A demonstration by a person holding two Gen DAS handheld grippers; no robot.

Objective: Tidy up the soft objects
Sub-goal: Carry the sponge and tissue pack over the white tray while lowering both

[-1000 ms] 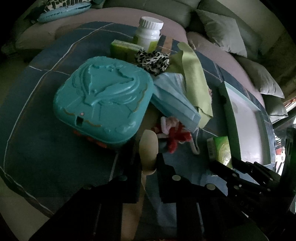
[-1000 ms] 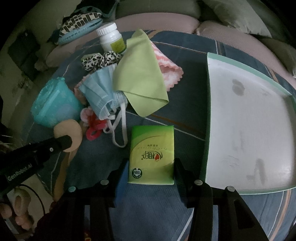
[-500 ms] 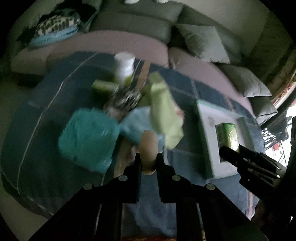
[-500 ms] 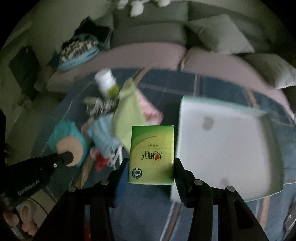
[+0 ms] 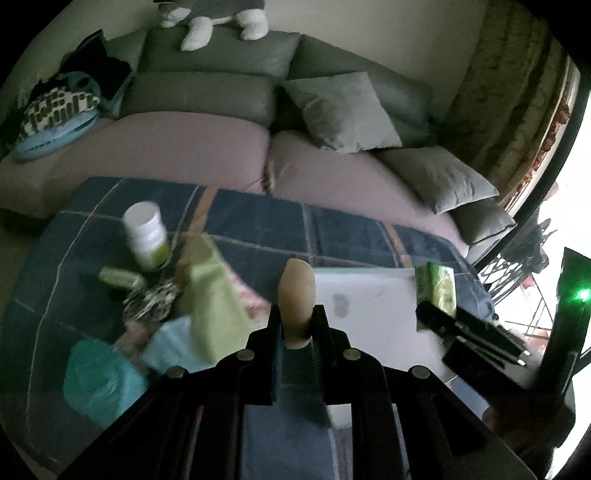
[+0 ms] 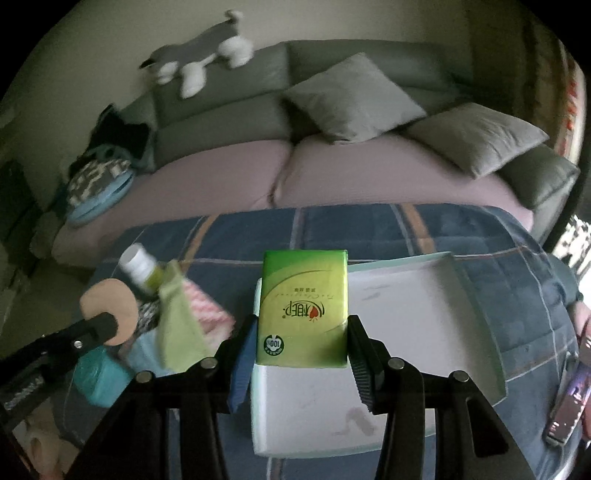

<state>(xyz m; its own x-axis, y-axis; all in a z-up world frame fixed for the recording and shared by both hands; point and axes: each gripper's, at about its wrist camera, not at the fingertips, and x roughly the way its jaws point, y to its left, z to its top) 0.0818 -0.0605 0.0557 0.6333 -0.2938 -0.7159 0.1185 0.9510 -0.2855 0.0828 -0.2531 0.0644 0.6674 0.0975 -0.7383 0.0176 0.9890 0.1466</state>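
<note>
You are facing a grey sofa with mauve seat cushions, standing against a pale wall. Grey throw pillows are leaning toward its right end, and a plush dog is lying along the backrest. Bright daylight is pouring in from a window at your right.

The tray lies on the blanket's right half. The bottle, cloth and box cluster toward its left edge. The sofa stands behind the far edge.
</note>
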